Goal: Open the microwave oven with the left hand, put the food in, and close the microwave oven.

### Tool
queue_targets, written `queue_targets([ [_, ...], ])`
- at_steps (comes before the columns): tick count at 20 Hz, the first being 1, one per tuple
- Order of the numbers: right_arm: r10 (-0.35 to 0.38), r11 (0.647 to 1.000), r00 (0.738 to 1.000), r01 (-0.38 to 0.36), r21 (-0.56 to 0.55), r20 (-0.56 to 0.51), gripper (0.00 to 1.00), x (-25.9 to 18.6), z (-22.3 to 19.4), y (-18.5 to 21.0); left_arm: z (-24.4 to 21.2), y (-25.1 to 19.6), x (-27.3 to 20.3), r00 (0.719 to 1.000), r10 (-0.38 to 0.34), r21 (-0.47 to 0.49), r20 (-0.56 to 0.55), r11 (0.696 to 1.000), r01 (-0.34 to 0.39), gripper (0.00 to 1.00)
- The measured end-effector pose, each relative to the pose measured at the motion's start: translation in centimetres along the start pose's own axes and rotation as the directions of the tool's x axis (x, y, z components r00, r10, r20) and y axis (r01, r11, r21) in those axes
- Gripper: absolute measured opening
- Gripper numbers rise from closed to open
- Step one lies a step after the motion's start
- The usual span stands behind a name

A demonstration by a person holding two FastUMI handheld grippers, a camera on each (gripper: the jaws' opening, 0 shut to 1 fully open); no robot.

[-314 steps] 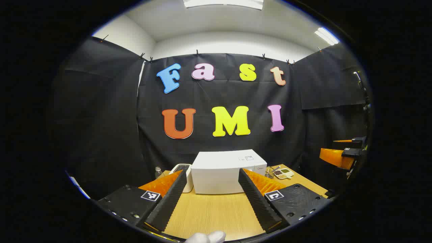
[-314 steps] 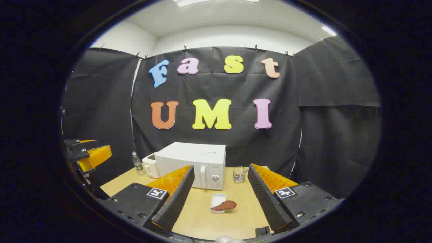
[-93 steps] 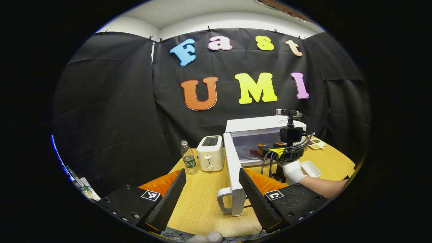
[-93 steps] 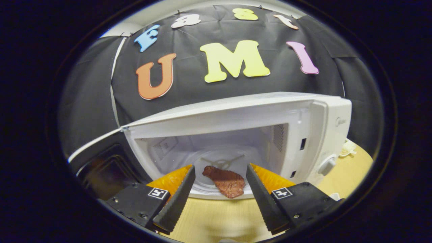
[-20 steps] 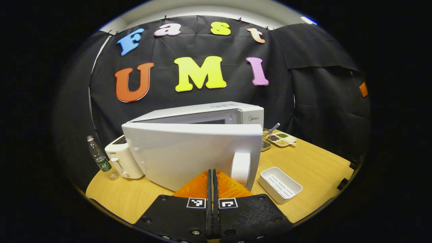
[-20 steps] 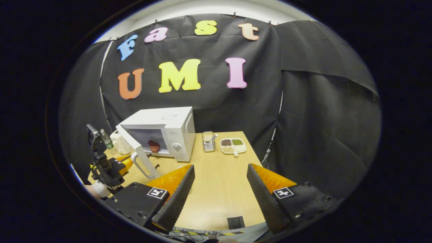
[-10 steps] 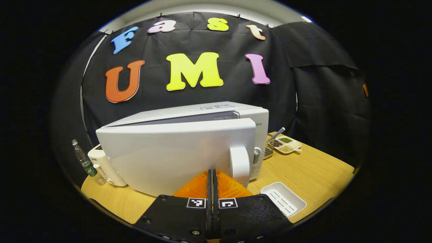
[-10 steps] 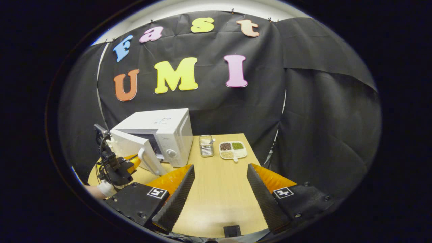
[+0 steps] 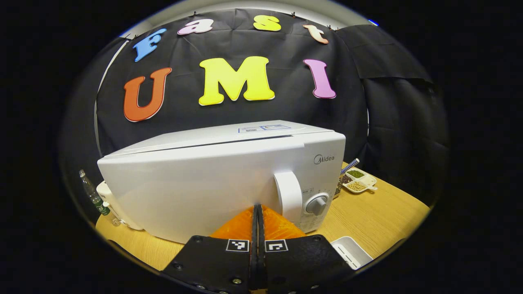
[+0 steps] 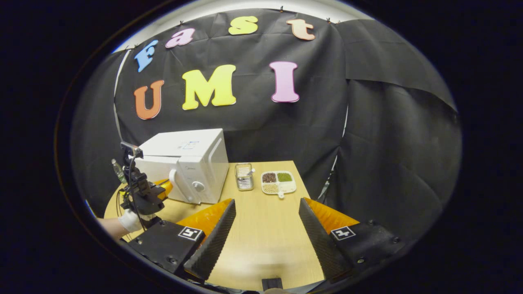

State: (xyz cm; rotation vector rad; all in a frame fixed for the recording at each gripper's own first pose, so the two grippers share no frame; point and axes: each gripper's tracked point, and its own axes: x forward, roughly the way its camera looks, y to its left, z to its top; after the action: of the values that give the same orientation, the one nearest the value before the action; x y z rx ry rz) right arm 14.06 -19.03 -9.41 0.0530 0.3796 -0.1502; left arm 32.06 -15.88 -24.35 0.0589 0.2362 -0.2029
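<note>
The white microwave (image 9: pixel 212 179) stands on the wooden table (image 9: pixel 380 212) with its door flush against the body. My left gripper (image 9: pixel 258 210) is shut with nothing between its fingers, its tips pressed on the door just left of the white handle (image 9: pixel 288 196). In the right gripper view the microwave (image 10: pixel 188 163) sits far left, the left gripper (image 10: pixel 163 187) touching its door, held by a white-gloved hand (image 10: pixel 130 220). My right gripper (image 10: pixel 265 220) hangs open over bare table, well back from the microwave. The food is hidden inside.
An empty white tray (image 9: pixel 351 253) lies at the front right of the microwave. A divided dish of beans (image 10: pixel 278 181) and a small wire basket (image 10: pixel 244 176) stand to its right. A toaster (image 9: pixel 107 196) and a water bottle (image 9: pixel 93 198) stand to its left.
The left gripper, shut, has pushed the microwave door from ajar to fully closed. The right gripper has stayed open and drawn slightly back.
</note>
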Motion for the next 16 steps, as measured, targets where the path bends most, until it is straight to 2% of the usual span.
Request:
queue_targets([
  [4, 0.014, 1.0, 1.0, -0.014, 0.006, -0.006, 0.91, 0.5, 0.0, 0.2, 0.3, 0.1, 0.5, 1.0, 0.001, 0.014, 0.005, 1.0, -0.001, 0.0],
  [8, 0.029, 1.0, 1.0, -0.029, 0.005, -0.001, 0.91, 0.8, 0.2, 0.6, 0.0, 0.2, 1.1, 1.0, 0.019, -0.022, -0.025, 1.0, -0.02, 0.0],
  [9, 0.035, 0.999, 0.999, -0.035, 0.008, -0.003, 0.99, 0.9, 0.2, 0.8, -0.1, 0.5, 0.9, 0.999, 0.033, -0.025, -0.034, 0.999, -0.033, 0.0],
  [10, 0.042, 0.999, 0.999, -0.041, 0.007, -0.009, 0.99, 0.9, -0.1, 1.0, 0.1, 0.3, 0.8, 0.999, 0.03, -0.031, -0.035, 0.999, -0.031, 0.0],
  [16, 0.046, 0.999, 0.999, -0.046, 0.005, 0.007, 0.99, 0.6, -0.3, 1.5, -0.3, 0.5, -2.6, 0.998, 0.043, 0.028, -0.035, 0.999, -0.042, 0.0],
])
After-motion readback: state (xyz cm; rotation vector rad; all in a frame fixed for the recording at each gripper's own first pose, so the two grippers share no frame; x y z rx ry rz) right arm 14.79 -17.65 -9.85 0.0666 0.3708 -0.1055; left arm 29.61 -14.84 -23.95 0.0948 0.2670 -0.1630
